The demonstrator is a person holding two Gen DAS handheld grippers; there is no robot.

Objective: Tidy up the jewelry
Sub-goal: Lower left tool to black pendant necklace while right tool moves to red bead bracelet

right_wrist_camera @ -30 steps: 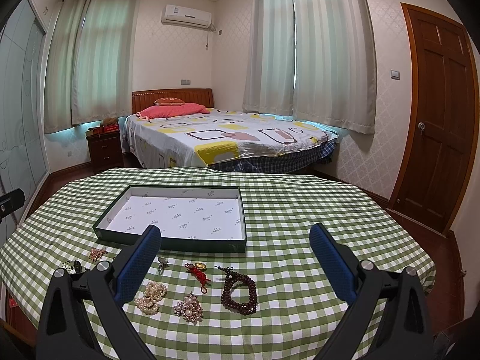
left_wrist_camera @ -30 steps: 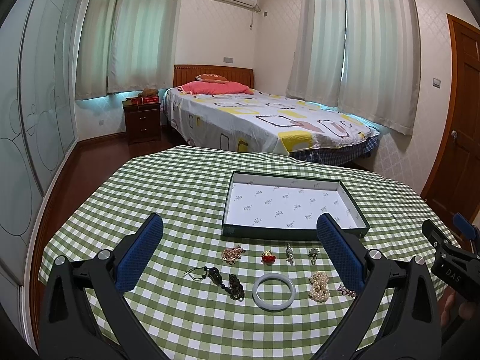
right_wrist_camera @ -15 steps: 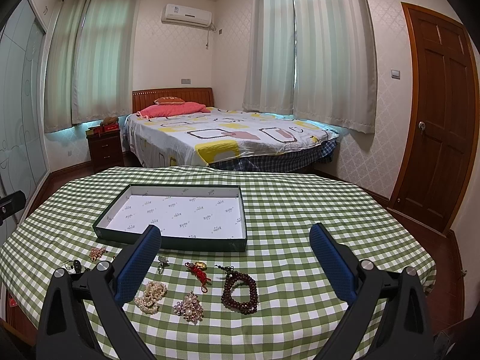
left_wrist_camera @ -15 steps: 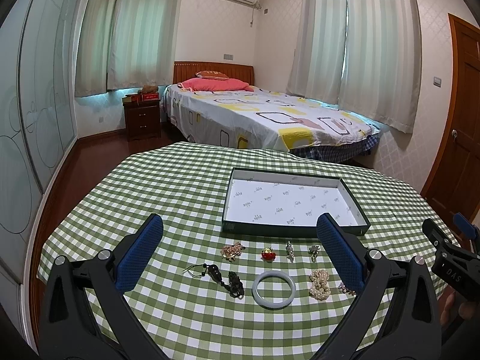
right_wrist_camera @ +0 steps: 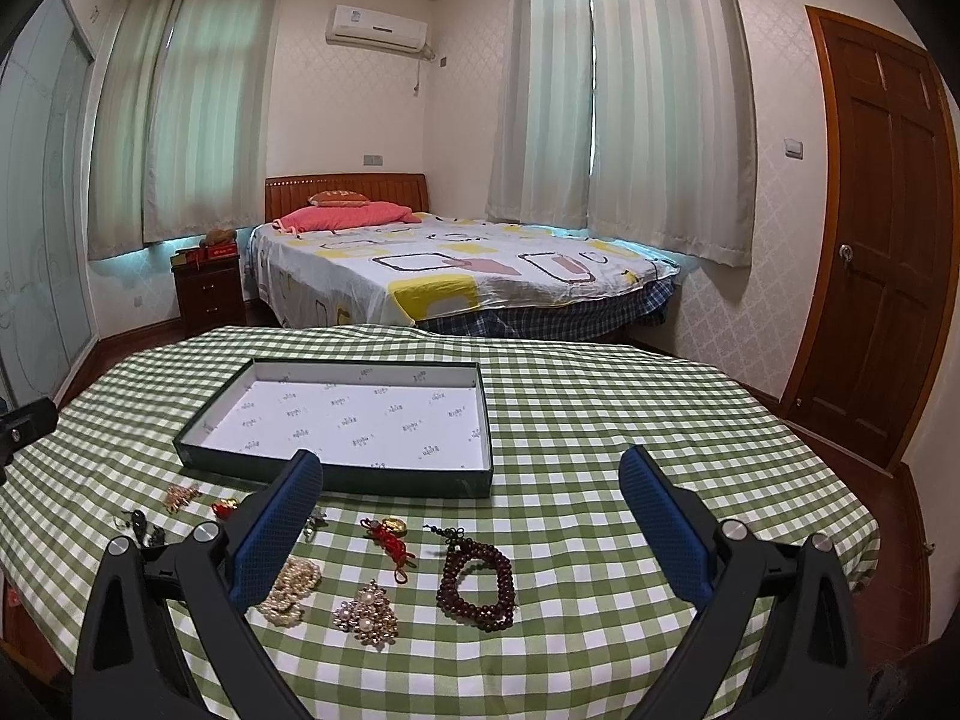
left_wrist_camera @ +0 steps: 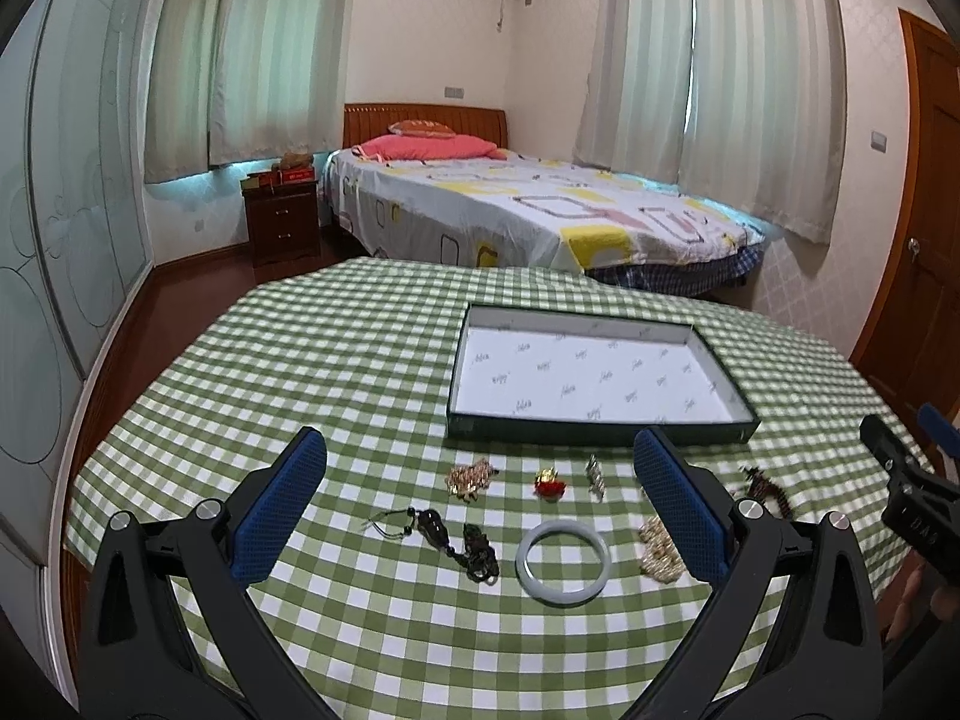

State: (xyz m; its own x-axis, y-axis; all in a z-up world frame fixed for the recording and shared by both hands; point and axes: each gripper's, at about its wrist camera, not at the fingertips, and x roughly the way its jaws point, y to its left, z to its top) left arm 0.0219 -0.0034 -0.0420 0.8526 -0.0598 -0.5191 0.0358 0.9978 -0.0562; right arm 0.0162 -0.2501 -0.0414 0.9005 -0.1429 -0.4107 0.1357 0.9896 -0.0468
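A shallow dark-green tray with a white lining stands on the green checked table; it also shows in the right wrist view. Jewelry lies in front of it: a pale jade bangle, a dark pendant on a cord, a gold brooch, a red charm, pearls. The right wrist view shows a dark red bead bracelet, a pearl brooch, pearls and a red knot charm. My left gripper and right gripper are open, empty, above the jewelry.
The table is round, with its edge close on the left and right. A bed stands behind it, a nightstand at the back left, a wooden door on the right. The right gripper's body shows at the right of the left wrist view.
The left gripper has tilted or risen a little, so the tray and jewelry sit slightly higher in its view. The right gripper has barely moved. Both stay open.
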